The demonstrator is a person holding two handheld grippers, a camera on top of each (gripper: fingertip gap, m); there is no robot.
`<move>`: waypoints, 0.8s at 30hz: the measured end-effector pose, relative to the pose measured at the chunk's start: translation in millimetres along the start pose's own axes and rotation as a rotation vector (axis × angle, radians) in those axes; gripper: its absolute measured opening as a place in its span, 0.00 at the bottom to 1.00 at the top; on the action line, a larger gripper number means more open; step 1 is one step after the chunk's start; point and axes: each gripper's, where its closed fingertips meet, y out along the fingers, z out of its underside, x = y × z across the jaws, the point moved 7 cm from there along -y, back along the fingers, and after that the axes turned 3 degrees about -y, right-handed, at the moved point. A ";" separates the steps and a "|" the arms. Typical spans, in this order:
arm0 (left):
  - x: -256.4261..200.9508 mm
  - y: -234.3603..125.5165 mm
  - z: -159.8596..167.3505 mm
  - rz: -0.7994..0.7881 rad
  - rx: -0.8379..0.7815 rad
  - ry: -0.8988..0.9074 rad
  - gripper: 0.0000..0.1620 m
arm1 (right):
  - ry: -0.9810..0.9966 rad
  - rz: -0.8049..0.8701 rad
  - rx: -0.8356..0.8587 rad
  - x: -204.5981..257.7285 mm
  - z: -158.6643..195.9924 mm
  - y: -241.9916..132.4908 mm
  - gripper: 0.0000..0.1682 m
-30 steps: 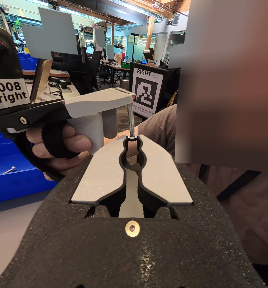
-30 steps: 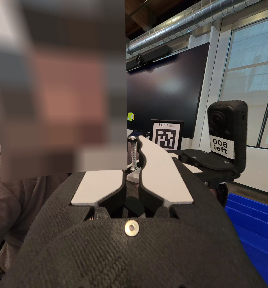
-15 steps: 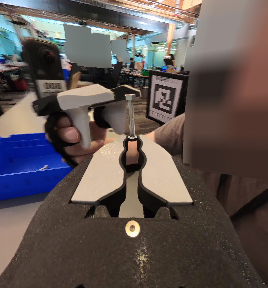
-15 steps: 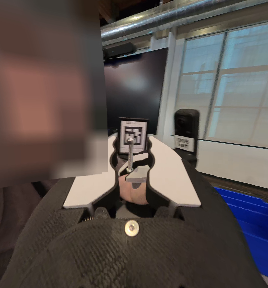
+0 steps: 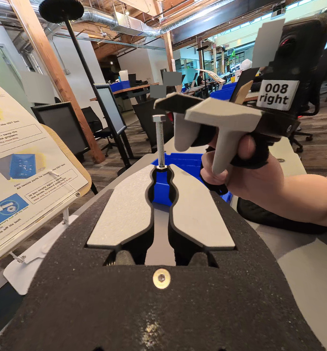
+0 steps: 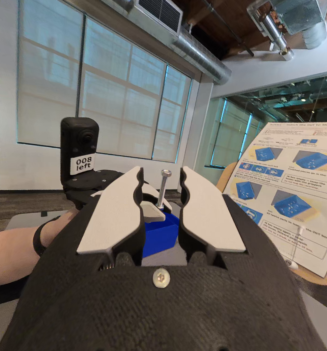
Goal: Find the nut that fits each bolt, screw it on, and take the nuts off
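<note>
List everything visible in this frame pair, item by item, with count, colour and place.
silver hex-head bolt: one, upright, threaded end down in the left gripper's tips
small silver nut: one, on the bolt's lower end, pinched between those tips
blue plastic bin: one, on the table behind the grippers
grey table: one, under everything
printed instruction board: one, white with blue pictures, on a light wooden stand beside the table
left gripper: white fingers, shut on the nut
right gripper: white fingers, open, near the bolt's head
hand: one, holding the right gripper's handle
</note>
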 end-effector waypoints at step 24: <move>-17.9 -6.6 -5.6 0.481 0.044 -0.150 0.06 | 0.289 -0.573 -0.001 -6.5 -2.3 -1.4 0.07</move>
